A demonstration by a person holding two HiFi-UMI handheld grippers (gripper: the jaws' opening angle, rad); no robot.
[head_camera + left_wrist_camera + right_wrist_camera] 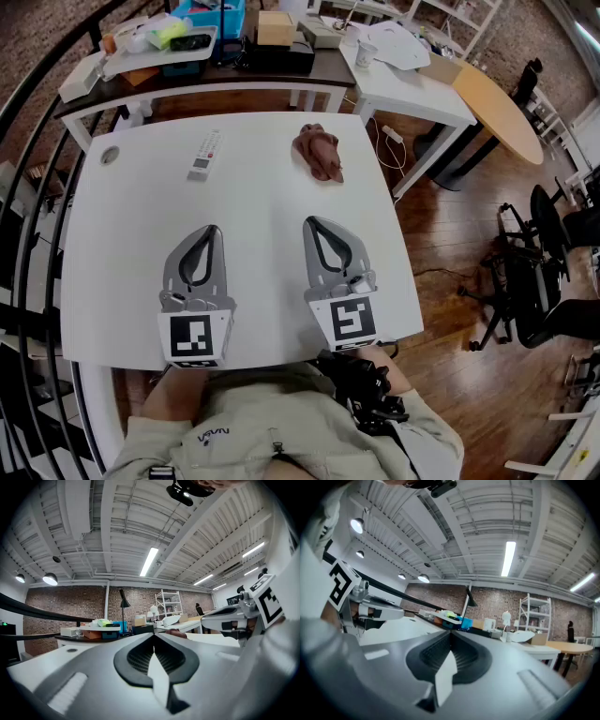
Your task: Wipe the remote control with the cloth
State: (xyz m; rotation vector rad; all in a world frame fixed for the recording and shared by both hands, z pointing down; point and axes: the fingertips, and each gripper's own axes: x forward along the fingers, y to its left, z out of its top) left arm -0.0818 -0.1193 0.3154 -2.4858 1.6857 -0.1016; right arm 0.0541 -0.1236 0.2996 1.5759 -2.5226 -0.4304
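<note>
Facing two targets: cloth ahead of the right gripper, remote ahead of the left

Both tools rest on the near part of the white table, side by side and pointing away from the person. The left gripper has its jaws pressed together with nothing between them. Its own view shows the pads meeting along a single seam, and the same is true of the right gripper. Neither tool holds anything, so the task looks not yet begun.

The remote control lies toward the far left of the table. Its long axis runs near to far with only a slight lean, so it roughly lines up with the way the left gripper points. It lies well apart from both tools, with bare tabletop between.

The cloth is a crumpled brown heap at about the same depth, on the far right. It sits almost straight ahead of the right gripper and well apart from the remote control.

That layout suggests a natural split. The right gripper is nearer the cloth and could reach straight forward, open and pinch a fold. It would then carry the cloth left across the gap to the remote control. The left gripper is nearer the remote control and could steady it. Since the remote control lies lengthwise, strokes running near to far would probably cover it best.
</note>
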